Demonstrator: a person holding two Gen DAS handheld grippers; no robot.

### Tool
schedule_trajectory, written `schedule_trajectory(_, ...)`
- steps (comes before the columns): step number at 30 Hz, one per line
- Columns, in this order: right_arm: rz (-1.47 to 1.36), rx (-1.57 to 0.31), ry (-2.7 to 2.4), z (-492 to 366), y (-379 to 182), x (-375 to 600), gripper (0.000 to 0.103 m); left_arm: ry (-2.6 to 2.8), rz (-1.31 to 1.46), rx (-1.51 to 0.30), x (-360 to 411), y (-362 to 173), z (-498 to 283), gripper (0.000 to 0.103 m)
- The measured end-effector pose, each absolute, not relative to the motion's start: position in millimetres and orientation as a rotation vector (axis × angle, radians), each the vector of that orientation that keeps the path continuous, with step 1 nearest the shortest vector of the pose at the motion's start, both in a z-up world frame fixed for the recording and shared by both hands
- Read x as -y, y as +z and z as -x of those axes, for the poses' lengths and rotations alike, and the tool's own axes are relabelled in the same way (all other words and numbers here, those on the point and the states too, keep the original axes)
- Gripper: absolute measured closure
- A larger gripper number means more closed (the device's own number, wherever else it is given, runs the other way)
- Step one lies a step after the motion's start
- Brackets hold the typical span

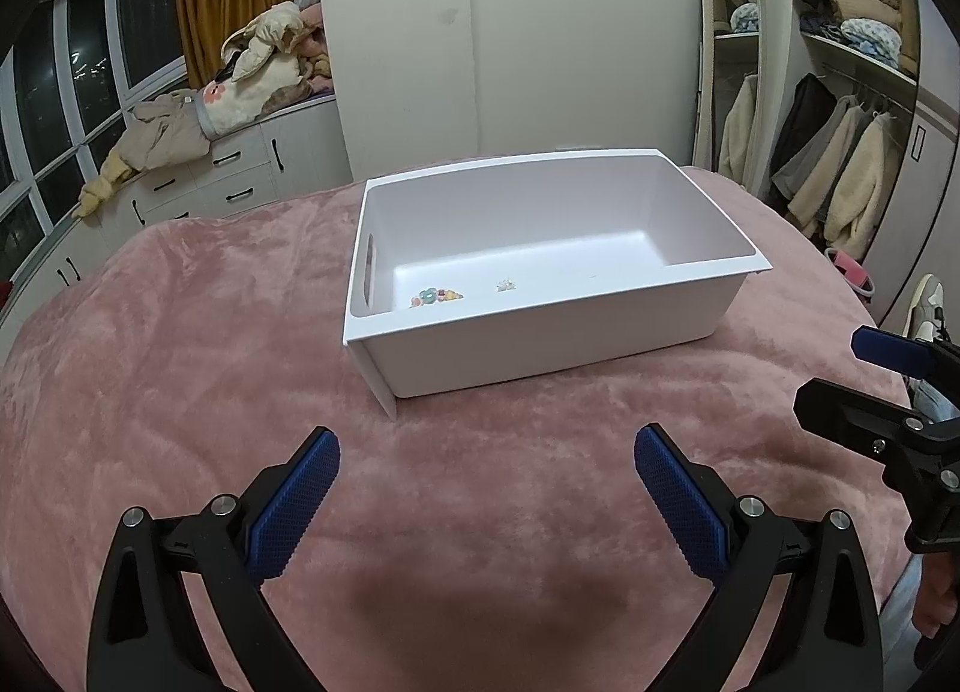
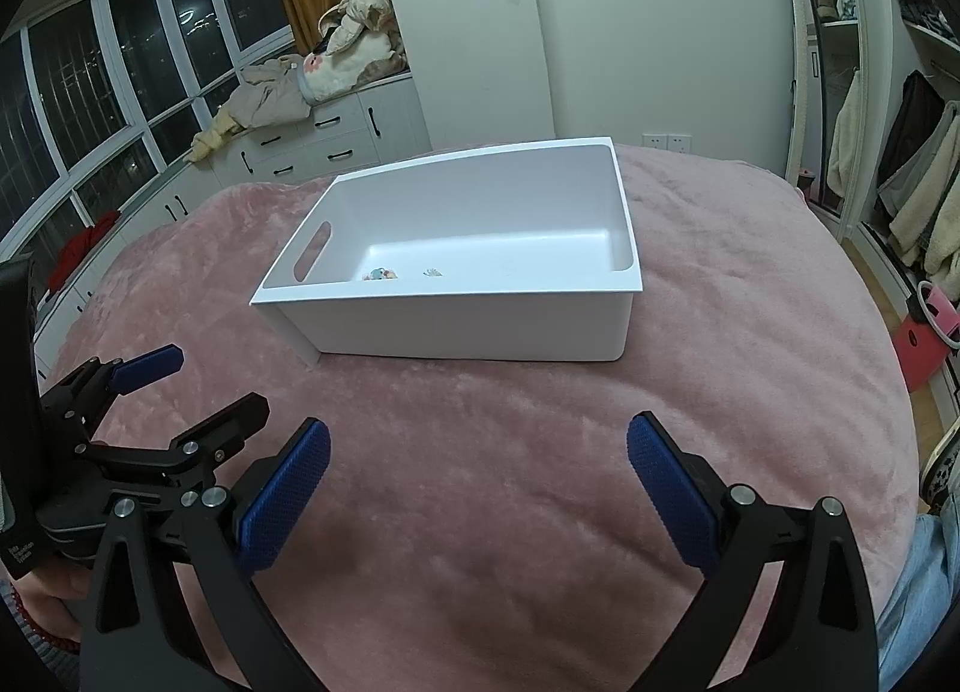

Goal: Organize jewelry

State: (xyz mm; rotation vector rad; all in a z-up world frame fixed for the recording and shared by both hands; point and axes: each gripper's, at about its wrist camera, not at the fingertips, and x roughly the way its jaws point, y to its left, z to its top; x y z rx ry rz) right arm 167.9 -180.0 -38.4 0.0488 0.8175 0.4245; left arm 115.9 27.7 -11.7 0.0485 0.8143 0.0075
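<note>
A white plastic bin (image 1: 540,344) (image 2: 468,332) sits on a pink fluffy blanket (image 1: 180,368) (image 2: 750,392). Inside it, near the front left corner, lies a small colourful jewelry piece (image 1: 436,297) (image 2: 379,274), and a little to its right a tiny pale piece (image 1: 506,285) (image 2: 432,272). My left gripper (image 1: 486,449) is open and empty, hovering over the blanket in front of the bin. My right gripper (image 2: 478,440) is also open and empty, beside the left one. Each gripper shows in the other's view at the edge.
The blanket covers a bed. White drawers (image 1: 240,176) with piled clothes (image 1: 258,68) stand behind at left under windows. An open wardrobe (image 1: 840,152) with hanging coats is at right. A pink box (image 2: 924,344) sits on the floor at right.
</note>
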Motion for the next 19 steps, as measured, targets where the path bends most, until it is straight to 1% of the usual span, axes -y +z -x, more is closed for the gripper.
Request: schedule_trajectory(19,-0.044,-0.828,0.422,-170.9,-40.4,180.8,0.005,0.004,-0.042,-0.823,-26.5,-12.6,-117.4,0.003)
